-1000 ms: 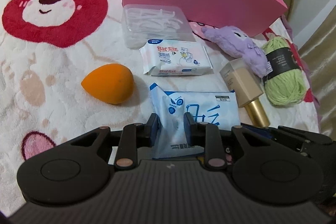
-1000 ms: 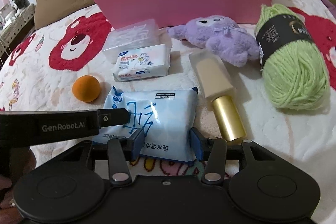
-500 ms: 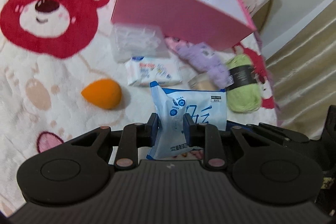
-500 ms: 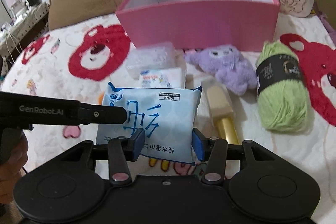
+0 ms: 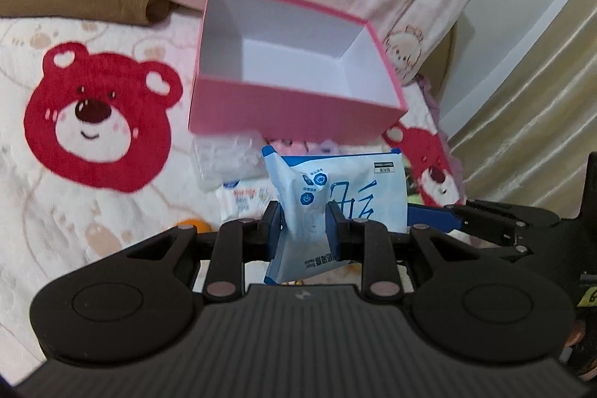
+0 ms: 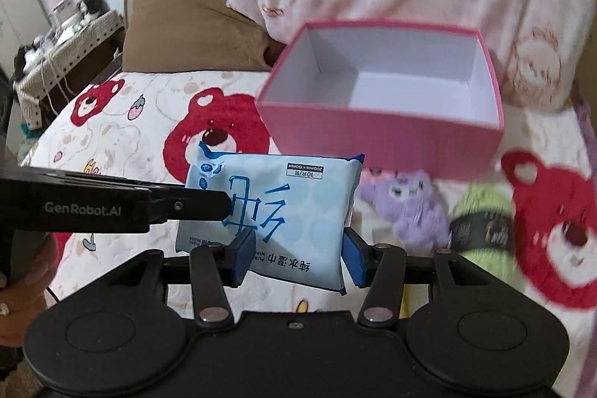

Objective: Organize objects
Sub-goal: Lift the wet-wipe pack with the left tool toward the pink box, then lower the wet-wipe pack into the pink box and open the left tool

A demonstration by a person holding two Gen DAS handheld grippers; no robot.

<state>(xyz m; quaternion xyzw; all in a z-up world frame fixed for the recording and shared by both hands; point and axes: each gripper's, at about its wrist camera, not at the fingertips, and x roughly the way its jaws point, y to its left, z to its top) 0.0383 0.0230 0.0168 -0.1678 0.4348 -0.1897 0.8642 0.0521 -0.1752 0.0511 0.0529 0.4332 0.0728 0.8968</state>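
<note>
Hanging clear of the bed, a pale blue wet-wipe pack (image 5: 337, 196) sat low in the centre of both views, caught by both claws at once. Seen from the left wrist, the left claw (image 5: 303, 224) was pressed together on the pack's left end, crumpling that end into a narrow fold between its pads, and the right claw reached in from the right edge of that frame to the pack's far side. The right wrist view showed the pack's flat front instead: large dark blue characters, a small black-and-white label near its top edge, dark blue corners. There the right claw (image 6: 298, 258) straddled the pack's lower edge; its jaws had just been opening, the right pad lay against the pack's side, and whether the left pad pressed on it could not be told. The left claw crossed that frame from the left edge as a long black bar. Only the left wrist view caught a clear plastic box (image 5: 227, 161), a small white tissue pack (image 5: 244, 198) and a sliver of an orange sponge (image 5: 192, 224) at the lower left of the pack. Only the right wrist view showed a purple plush toy (image 6: 405, 200) and a green yarn ball (image 6: 485, 230) at the right. An open pink box (image 6: 384, 137) with a white inside stood beyond the pack in both views, on a bear-print blanket (image 5: 97, 122).
</note>
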